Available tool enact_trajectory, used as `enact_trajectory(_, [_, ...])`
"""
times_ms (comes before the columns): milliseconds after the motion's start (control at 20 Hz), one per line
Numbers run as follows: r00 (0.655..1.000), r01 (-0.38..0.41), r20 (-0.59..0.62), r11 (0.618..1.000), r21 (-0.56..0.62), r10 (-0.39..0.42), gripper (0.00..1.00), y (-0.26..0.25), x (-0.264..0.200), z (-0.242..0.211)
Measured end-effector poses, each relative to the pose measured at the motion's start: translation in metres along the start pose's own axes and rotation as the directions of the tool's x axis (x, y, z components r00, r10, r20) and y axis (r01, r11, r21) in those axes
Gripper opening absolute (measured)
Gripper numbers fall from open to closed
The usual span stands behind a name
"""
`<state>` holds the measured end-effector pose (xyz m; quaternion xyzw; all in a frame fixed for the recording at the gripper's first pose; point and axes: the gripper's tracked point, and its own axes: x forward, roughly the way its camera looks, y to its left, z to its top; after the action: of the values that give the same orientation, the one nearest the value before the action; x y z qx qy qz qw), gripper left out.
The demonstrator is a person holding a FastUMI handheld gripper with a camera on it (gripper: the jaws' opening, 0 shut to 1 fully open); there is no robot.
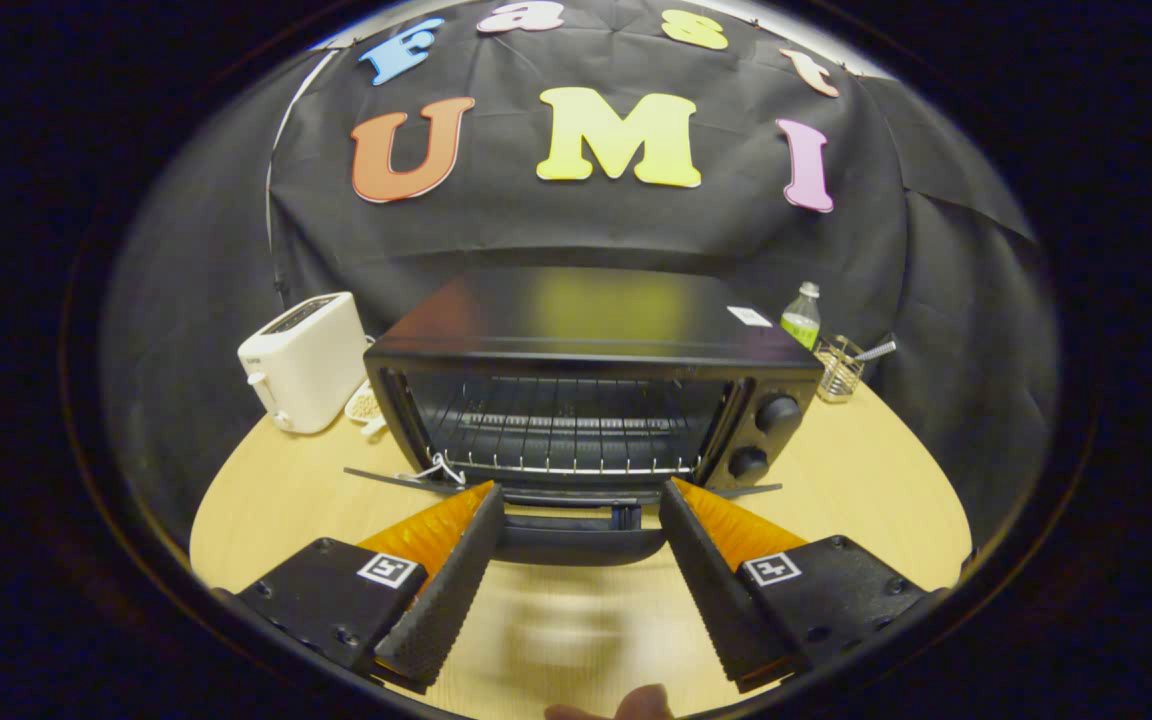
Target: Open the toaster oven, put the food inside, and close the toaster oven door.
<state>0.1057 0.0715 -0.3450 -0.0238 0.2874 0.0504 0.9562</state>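
Observation:
The black toaster oven (pixel 586 330) stands on the wooden table just ahead of me, with its door (pixel 576 497) swung down flat toward me. Inside, a wire rack (pixel 561 425) shows with nothing on it. The door's dark handle (pixel 581 540) lies between my two fingers, near their tips. My gripper (pixel 581 490) is open, with a finger on each side of the handle and not pressing on it. A small white dish with pale food (pixel 366 405) sits left of the oven, partly hidden behind its corner.
A white pop-up toaster (pixel 304 360) stands left of the oven. At the oven's right rear are a bottle (pixel 802 316) and a wire holder (pixel 840 367) with a utensil. A person's fingertip (pixel 636 705) shows by the near table edge (pixel 556 640).

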Motion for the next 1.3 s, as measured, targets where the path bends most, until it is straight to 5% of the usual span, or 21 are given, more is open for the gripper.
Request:
enact_trajectory(400, [0.987,-0.016,-0.161,0.999,0.046,0.024,1.0,-0.01,-0.001,-0.063])
enact_trajectory(800, [0.977,-0.024,-0.212,0.999,0.023,0.028,1.0,-0.017,-0.007,-0.073])
enact_trajectory(1300, [0.948,-0.255,-0.207,0.966,-0.036,0.242,1.0,-0.005,-0.102,-0.008])
